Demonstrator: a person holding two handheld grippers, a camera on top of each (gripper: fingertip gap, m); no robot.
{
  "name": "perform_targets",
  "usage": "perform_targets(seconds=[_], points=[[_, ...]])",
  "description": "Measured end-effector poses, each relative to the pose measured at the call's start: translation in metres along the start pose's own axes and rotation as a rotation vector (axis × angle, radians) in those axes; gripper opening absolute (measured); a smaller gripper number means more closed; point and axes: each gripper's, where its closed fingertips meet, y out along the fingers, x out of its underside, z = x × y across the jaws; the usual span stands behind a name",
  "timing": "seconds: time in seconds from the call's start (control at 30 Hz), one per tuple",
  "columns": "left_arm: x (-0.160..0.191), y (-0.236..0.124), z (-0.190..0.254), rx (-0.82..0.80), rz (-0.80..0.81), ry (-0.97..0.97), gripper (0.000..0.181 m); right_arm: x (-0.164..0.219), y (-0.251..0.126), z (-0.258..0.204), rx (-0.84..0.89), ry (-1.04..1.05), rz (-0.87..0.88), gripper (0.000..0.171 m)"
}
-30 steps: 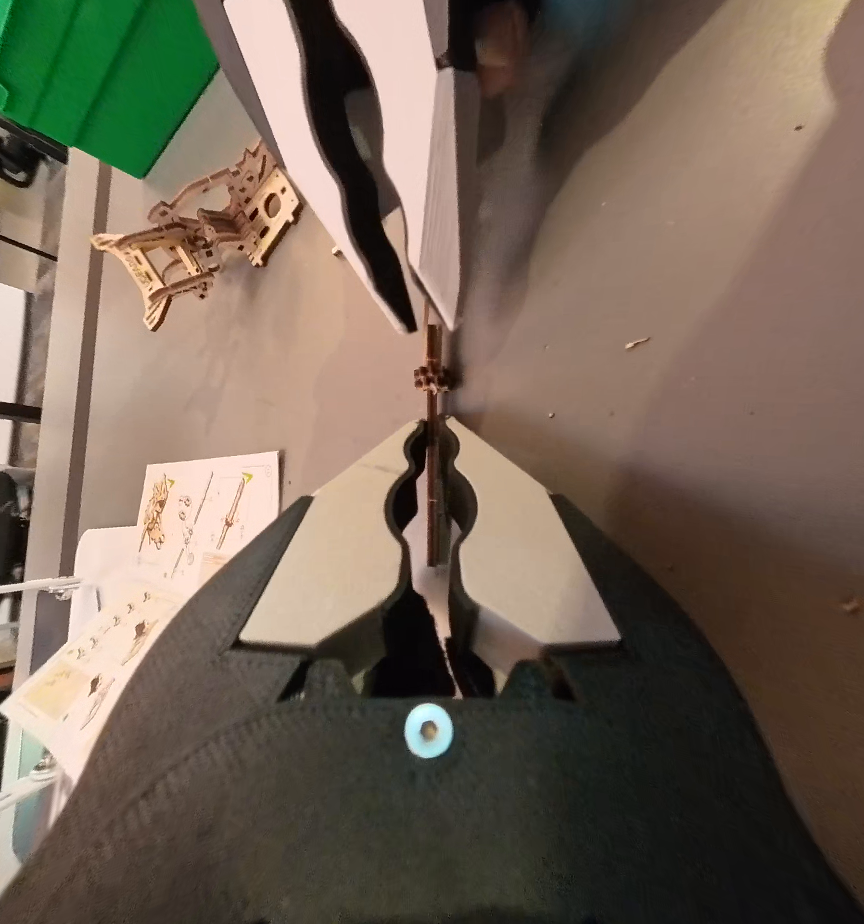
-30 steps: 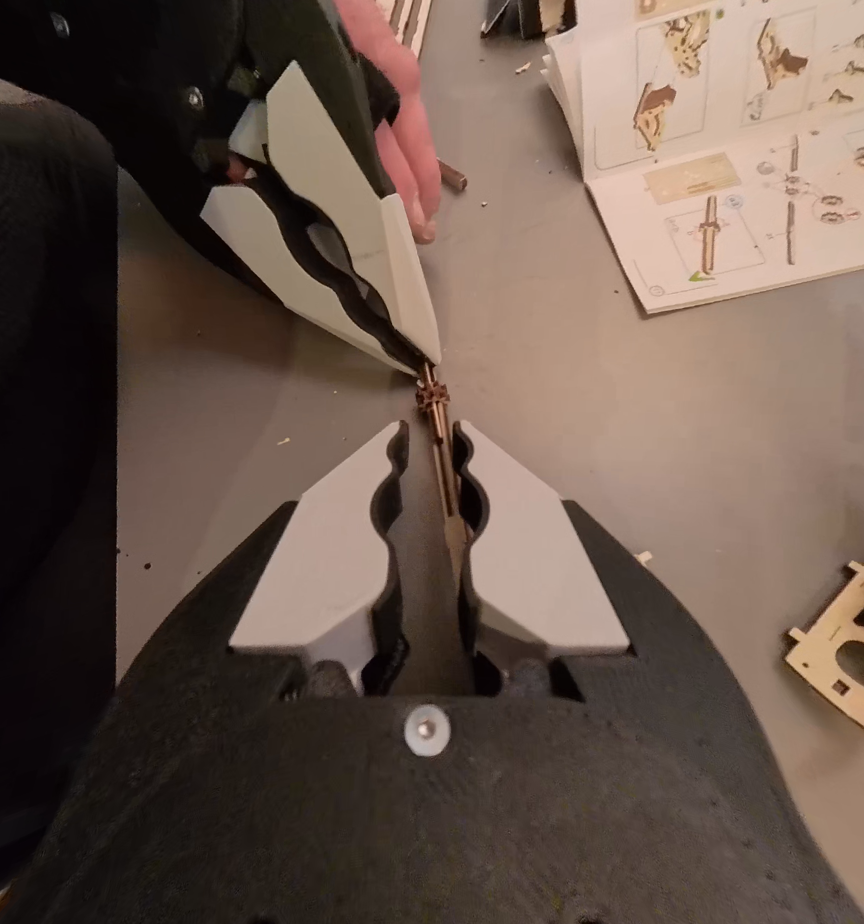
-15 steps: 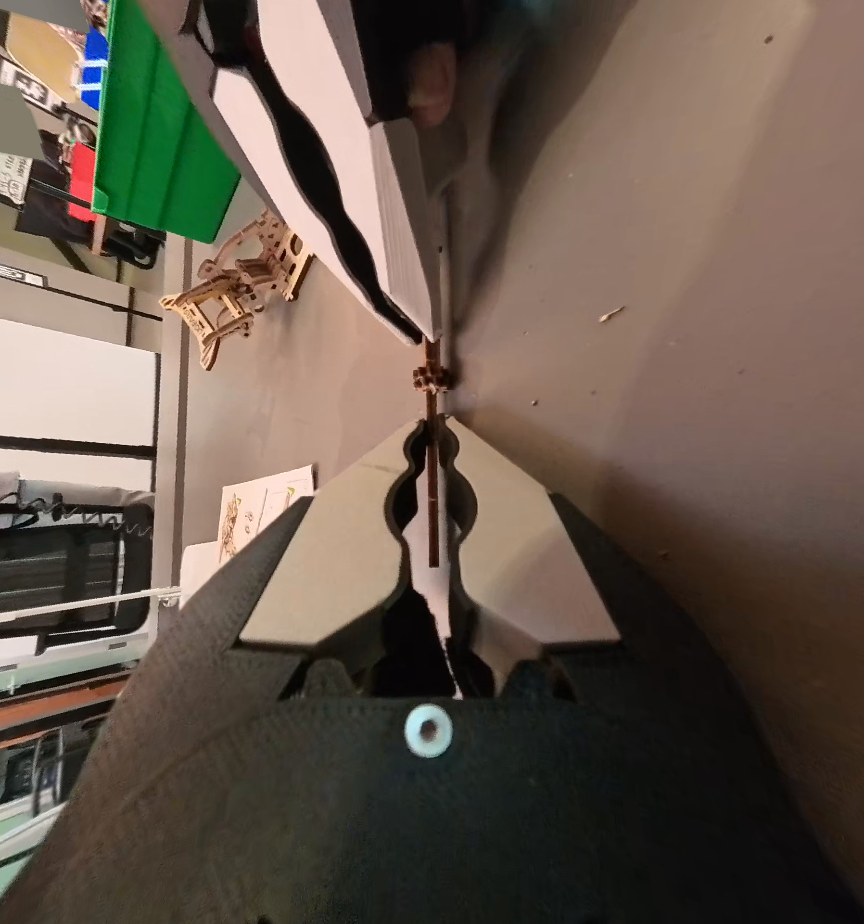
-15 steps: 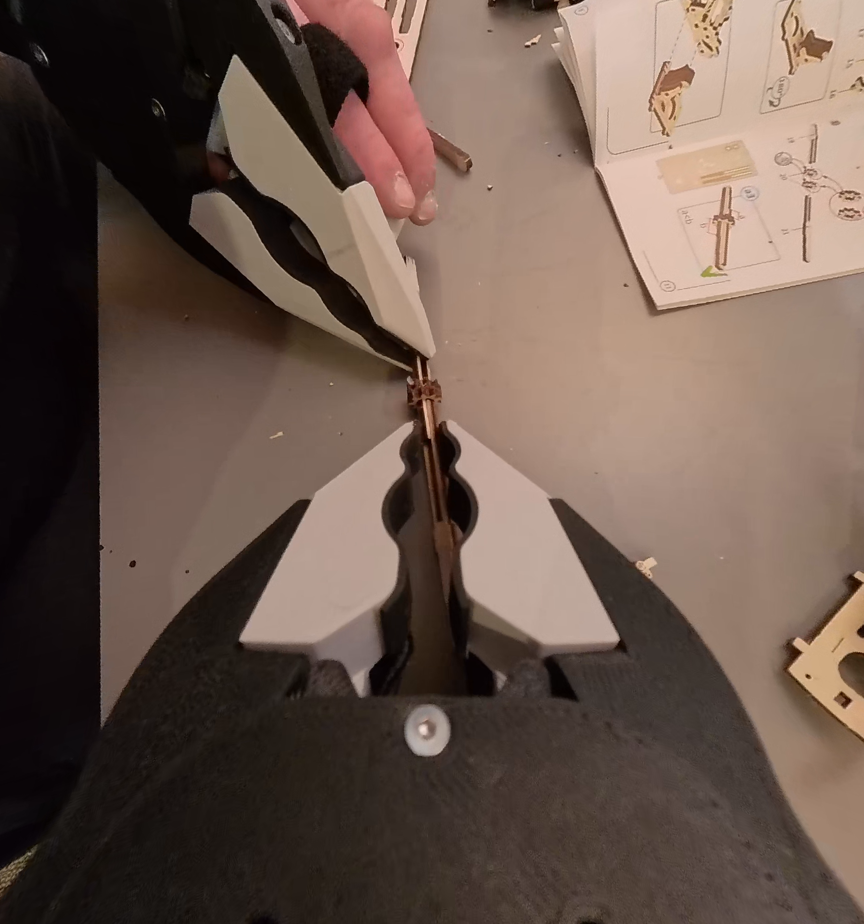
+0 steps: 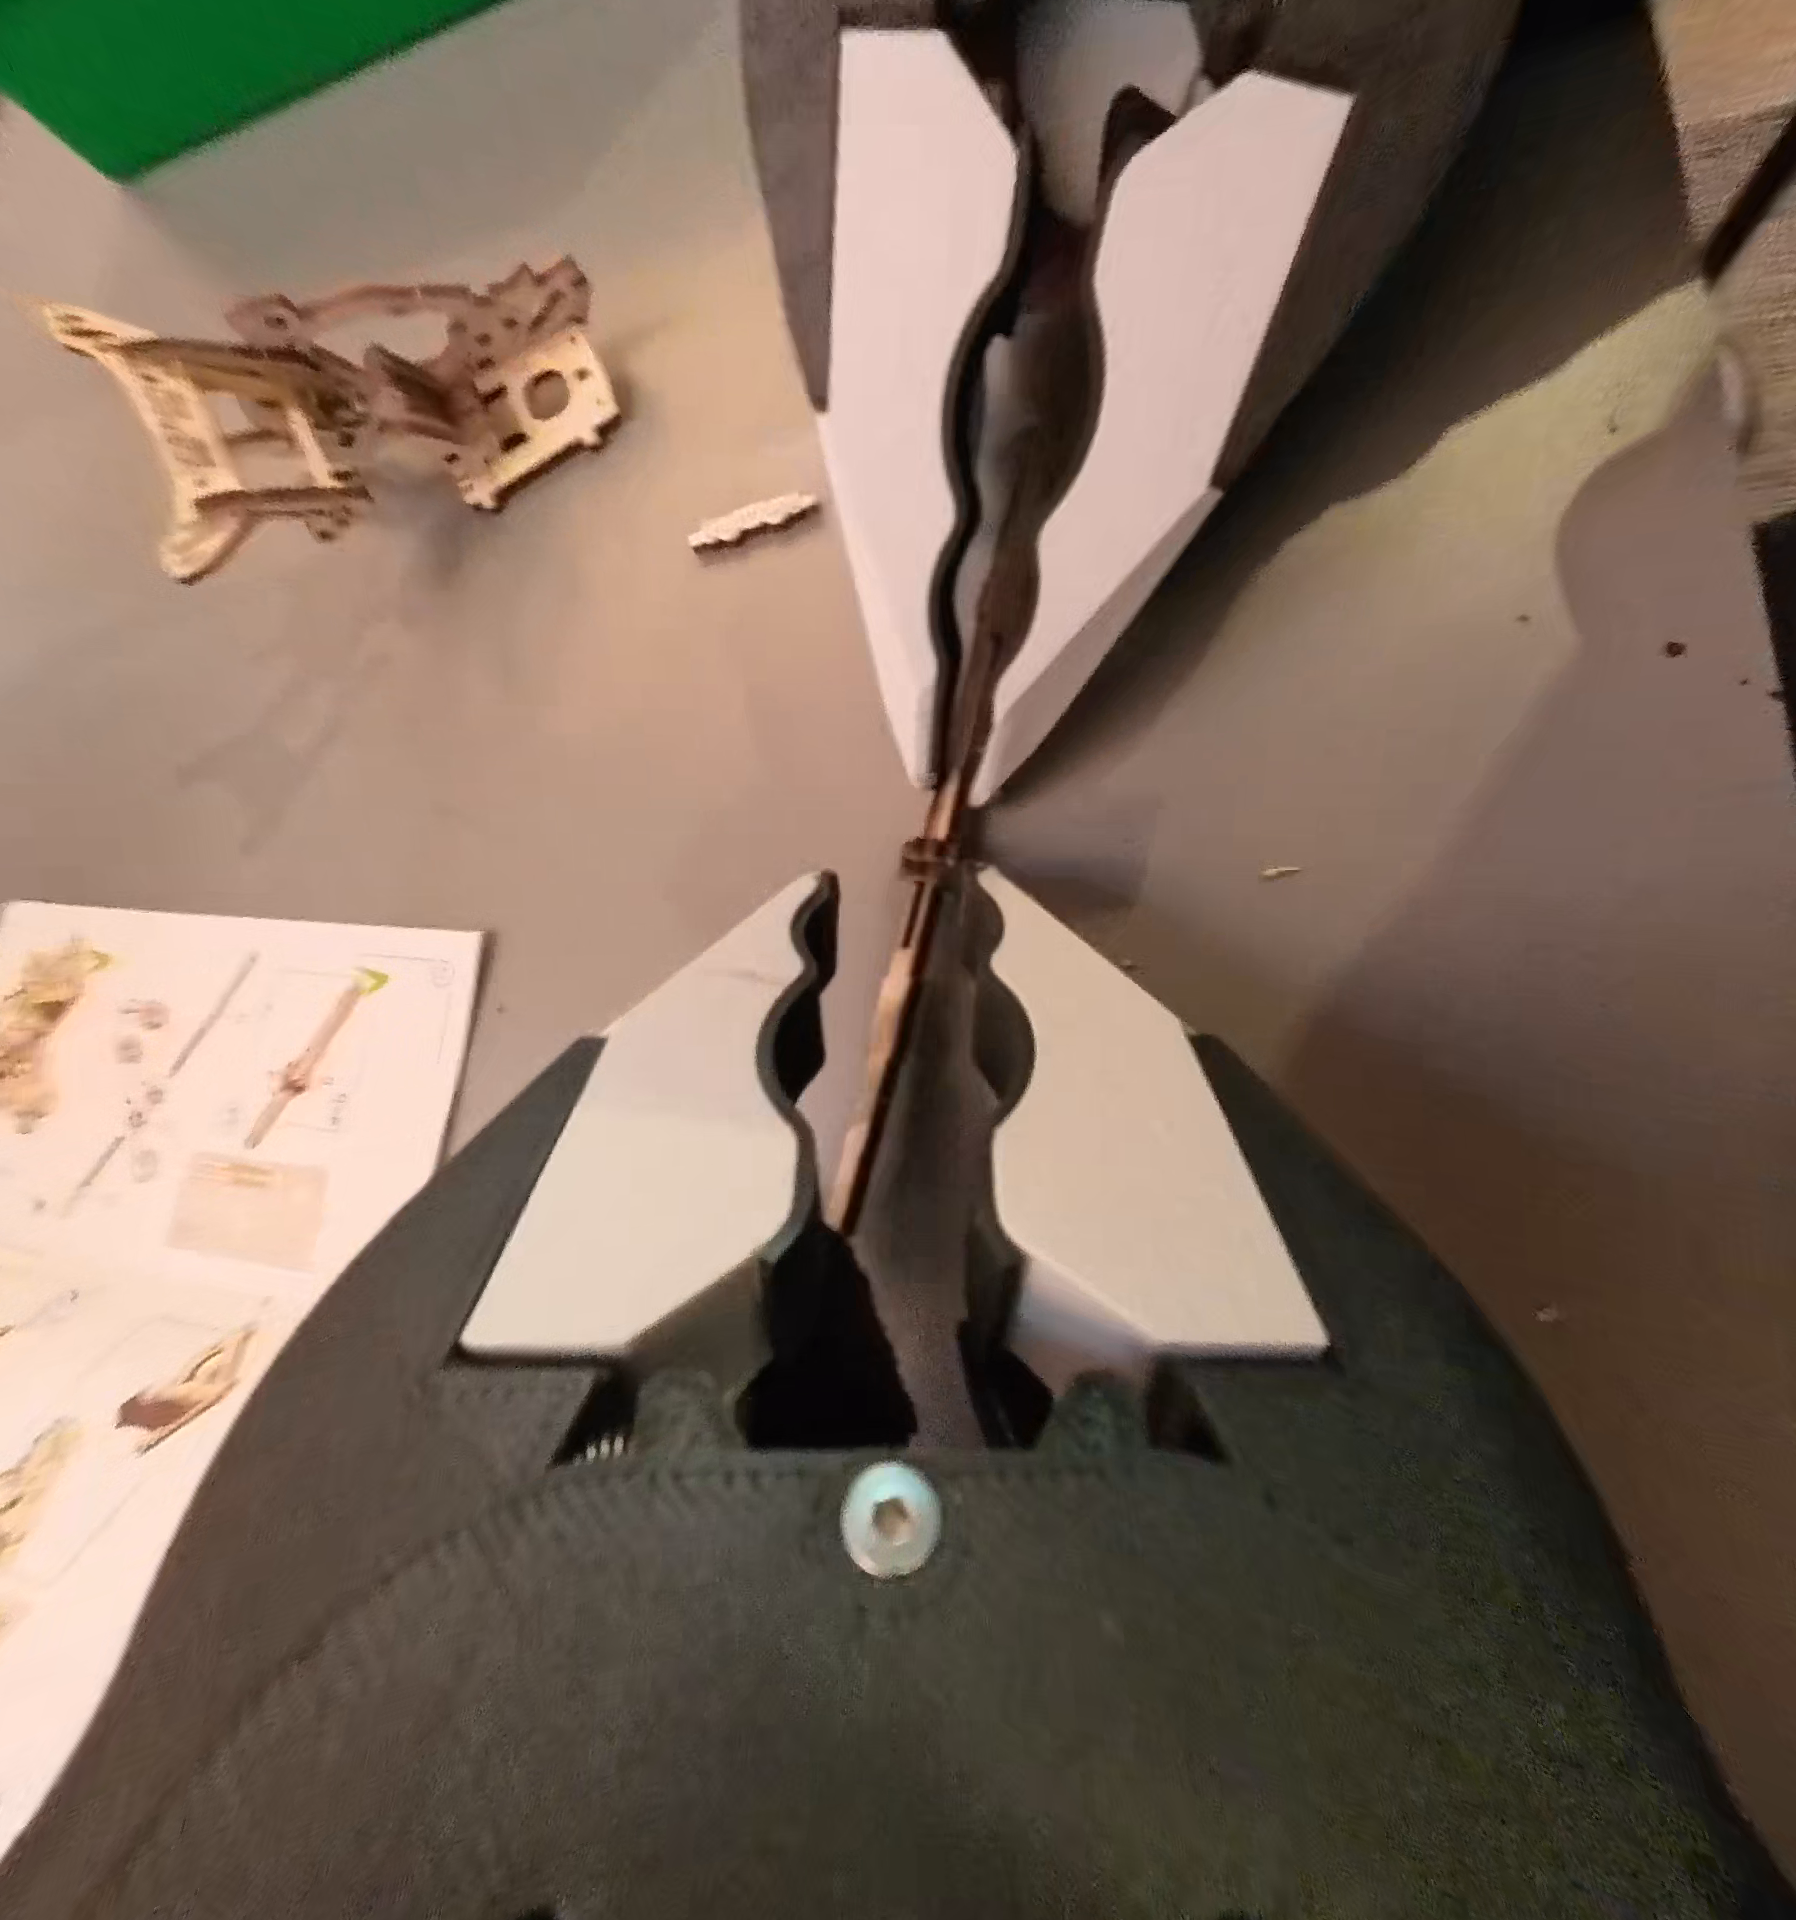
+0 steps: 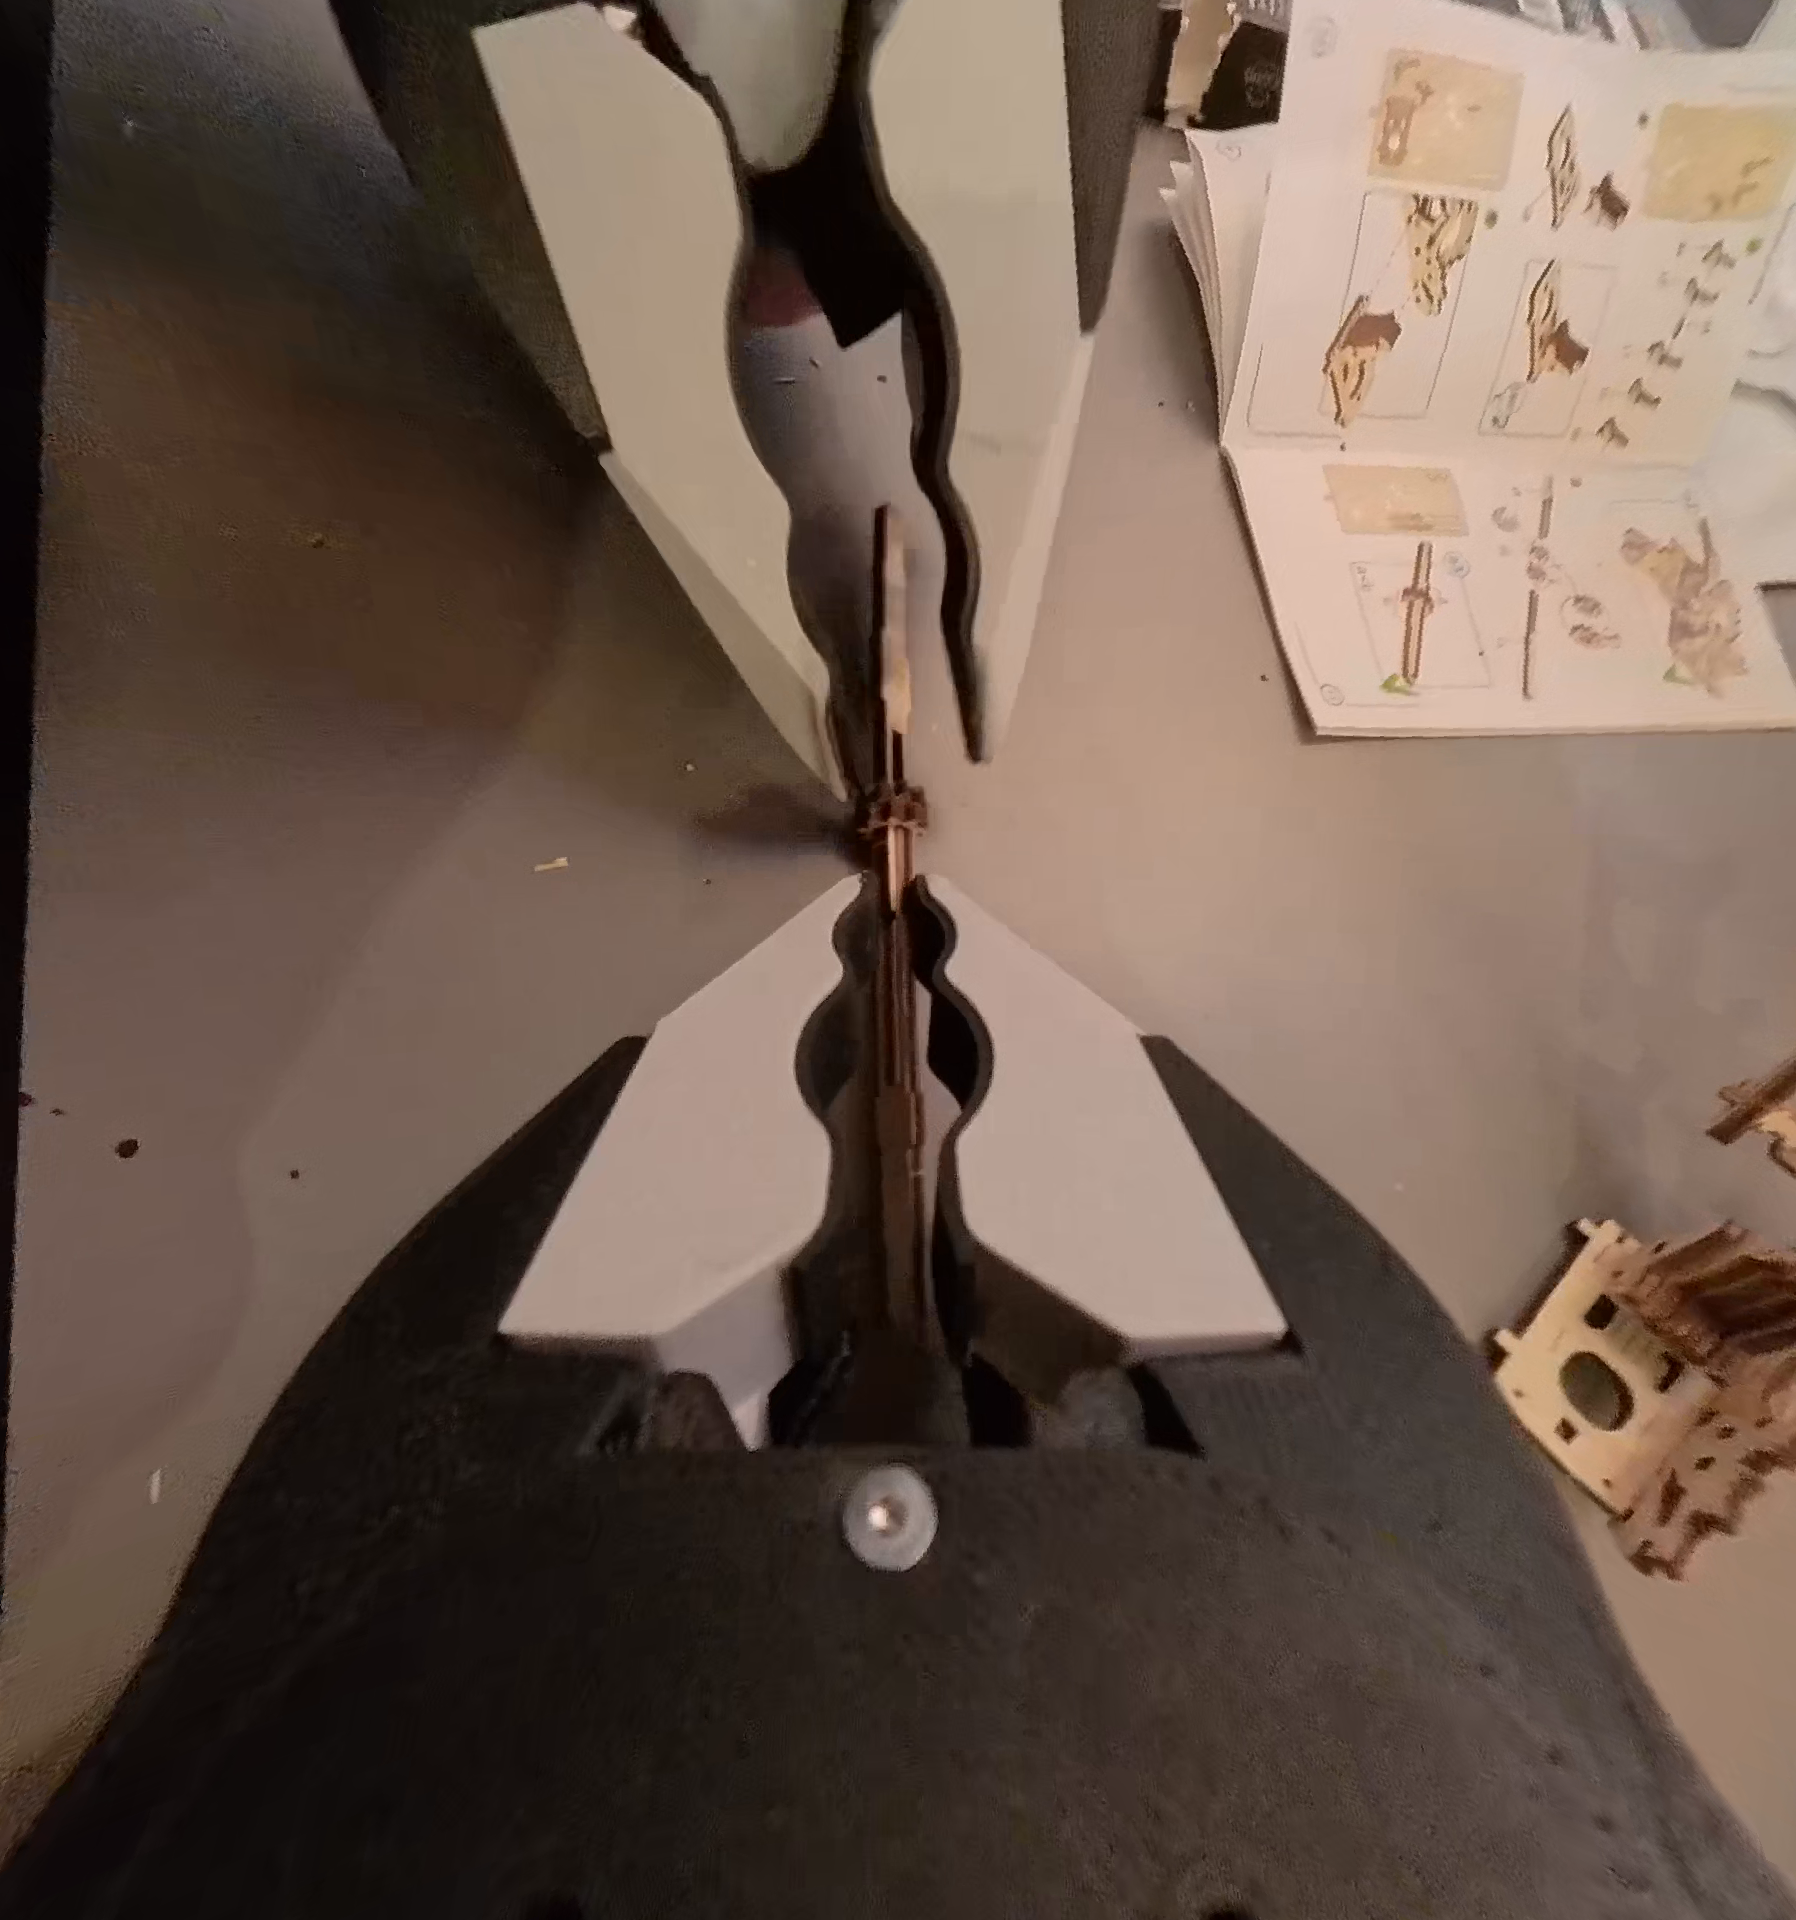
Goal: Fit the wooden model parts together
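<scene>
A thin wooden rod [image 5: 899, 997] with a small gear collar [image 5: 925, 854] runs between both grippers above the grey table. My right gripper [image 6: 892, 883] is shut on one end of the rod [image 6: 896, 1039]; it also shows at the top of the left wrist view [image 5: 951, 779]. My left gripper [image 5: 899, 883] is open, its jaws standing apart on either side of the rod's other end. In the right wrist view the left gripper [image 6: 904, 764] faces mine, jaws apart around the rod tip.
A partly built wooden model [image 5: 354, 416] lies on the table, also in the right wrist view [image 6: 1652, 1382]. An open instruction booklet [image 5: 198, 1091] [image 6: 1496, 416] lies nearby. A small wooden strip [image 5: 754, 516] and a green bin [image 5: 198, 73] are farther off.
The right gripper closed on the rod, then the left gripper opened and let go. Both grippers turned to face each other head-on.
</scene>
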Motion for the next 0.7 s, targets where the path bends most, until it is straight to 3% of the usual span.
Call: perform_targets(seconds=[0.23,0.7], points=[[0.0032,0.0083,0.0111,0.083,-0.028,-0.022,0.019,-0.0004,-0.0001,-0.0005,0.056,-0.099,0.006,0.003],[0.0004,0.0067,0.0061,-0.017,0.027,0.054,0.011,-0.0025,-0.0017,0.0025,0.001,-0.026,0.026,0.0]])
